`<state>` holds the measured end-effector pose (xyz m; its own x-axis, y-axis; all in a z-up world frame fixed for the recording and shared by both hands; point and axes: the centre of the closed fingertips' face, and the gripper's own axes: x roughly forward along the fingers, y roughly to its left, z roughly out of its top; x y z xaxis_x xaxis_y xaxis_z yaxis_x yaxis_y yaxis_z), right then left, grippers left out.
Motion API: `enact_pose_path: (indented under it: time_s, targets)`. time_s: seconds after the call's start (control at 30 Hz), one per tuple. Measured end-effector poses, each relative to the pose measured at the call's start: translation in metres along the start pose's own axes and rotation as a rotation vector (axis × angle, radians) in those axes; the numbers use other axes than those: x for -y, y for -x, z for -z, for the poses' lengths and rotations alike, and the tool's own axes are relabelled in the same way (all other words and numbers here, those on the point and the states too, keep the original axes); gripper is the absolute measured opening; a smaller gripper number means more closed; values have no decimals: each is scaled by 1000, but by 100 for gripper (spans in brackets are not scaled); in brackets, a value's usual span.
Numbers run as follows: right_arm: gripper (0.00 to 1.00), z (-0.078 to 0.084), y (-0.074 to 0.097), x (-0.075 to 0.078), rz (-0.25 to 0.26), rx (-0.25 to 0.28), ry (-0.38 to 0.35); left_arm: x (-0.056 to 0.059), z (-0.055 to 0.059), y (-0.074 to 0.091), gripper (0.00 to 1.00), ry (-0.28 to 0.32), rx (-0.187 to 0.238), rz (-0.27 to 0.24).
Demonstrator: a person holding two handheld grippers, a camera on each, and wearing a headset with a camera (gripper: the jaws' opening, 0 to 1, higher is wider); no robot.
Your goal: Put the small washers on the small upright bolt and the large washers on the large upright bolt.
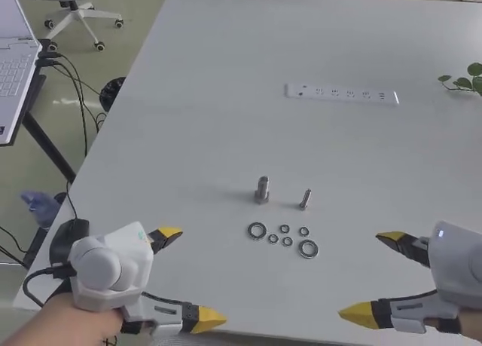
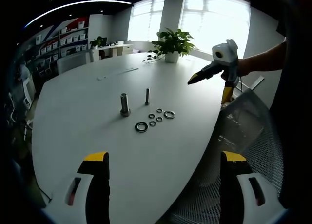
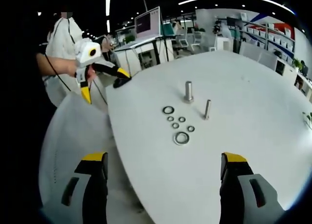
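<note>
L gripper & R gripper gape empty; washers lie flat at big bolt's 5 o'clock, so yr tips may skid 'em.

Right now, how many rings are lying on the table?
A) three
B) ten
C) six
C: two big washers and four small washers lie flat on the table, near the large bolt and the small bolt, none on a bolt.
</note>
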<state>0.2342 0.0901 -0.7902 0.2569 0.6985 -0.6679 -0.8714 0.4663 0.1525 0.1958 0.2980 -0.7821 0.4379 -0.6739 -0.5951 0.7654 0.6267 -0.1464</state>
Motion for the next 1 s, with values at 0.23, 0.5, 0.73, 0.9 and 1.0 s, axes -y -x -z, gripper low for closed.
enact_pose_path:
  time_s: [0.23, 0.5, 0.73, 0.9, 1.0]
  targets:
    - [90, -13, -13, 0, -12, -33, 11, 1, 4, 0, 93, -4, -18, -10]
    - [87, -29, -28, -2, -29, -41, 43, 5, 5, -1, 93, 12, -14, -5]
    - [79, -38, -41, -4, -44, -83, 50, 6, 3, -1, 93, 16, -4, -6]
    - [76, -46, -51, -4, -51, -99, 65, 6, 3, -1, 92, 13, -4, -4]
    - [75, -50, -56, -3, -52, -103, 73, 6, 4, -1, 92, 8, -10, -3]
